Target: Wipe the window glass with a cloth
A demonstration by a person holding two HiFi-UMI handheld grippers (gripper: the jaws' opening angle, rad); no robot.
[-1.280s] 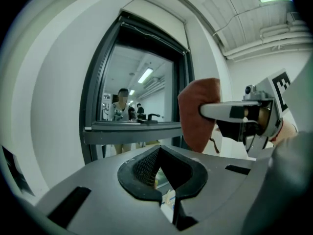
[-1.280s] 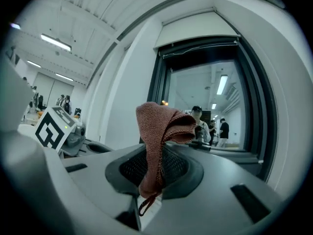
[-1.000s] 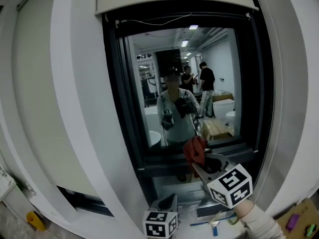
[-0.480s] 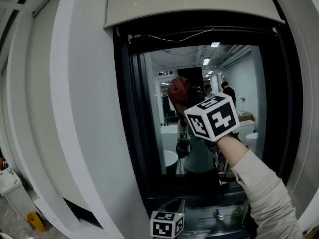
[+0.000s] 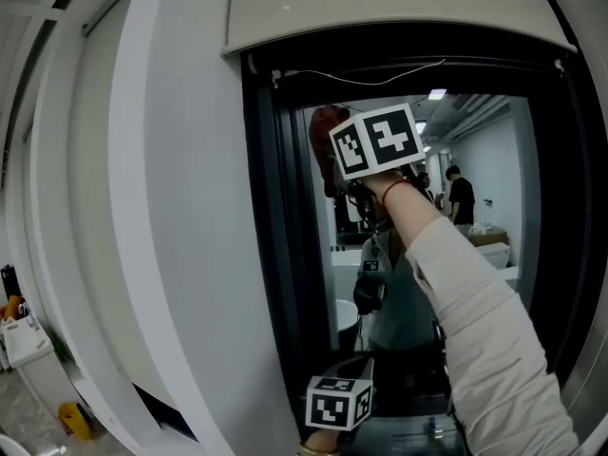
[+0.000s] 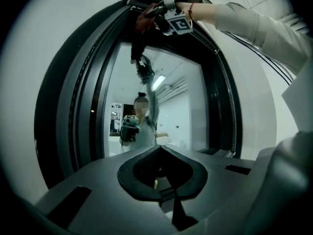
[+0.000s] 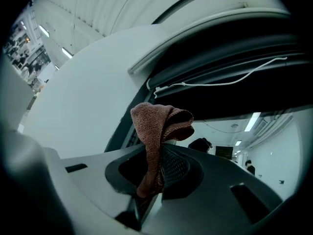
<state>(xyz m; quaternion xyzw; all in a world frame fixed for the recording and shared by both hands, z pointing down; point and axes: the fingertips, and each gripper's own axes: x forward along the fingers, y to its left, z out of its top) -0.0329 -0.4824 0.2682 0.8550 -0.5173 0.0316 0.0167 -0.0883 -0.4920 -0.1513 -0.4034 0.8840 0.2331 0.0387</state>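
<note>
While R gripper (image 7: 155, 166) pinches cloth (image 7: 157, 125), glass (image 7: 279, 151) contact unclear.

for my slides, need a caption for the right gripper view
Right tongs shut on a reddish-brown cloth, held near the window's dark upper frame.

I've carried the right gripper (image 5: 334, 164) up the window glass (image 5: 484, 283). A second ago it sat low by the sill, and half a second ago at mid-height. Now it presses the cloth (image 5: 323, 131) at the pane's top left corner, just under the dark frame. My sleeve (image 5: 475, 331) now stretches up across the head view, where the left gripper (image 5: 350, 369) shows slightly higher and further right.
</note>
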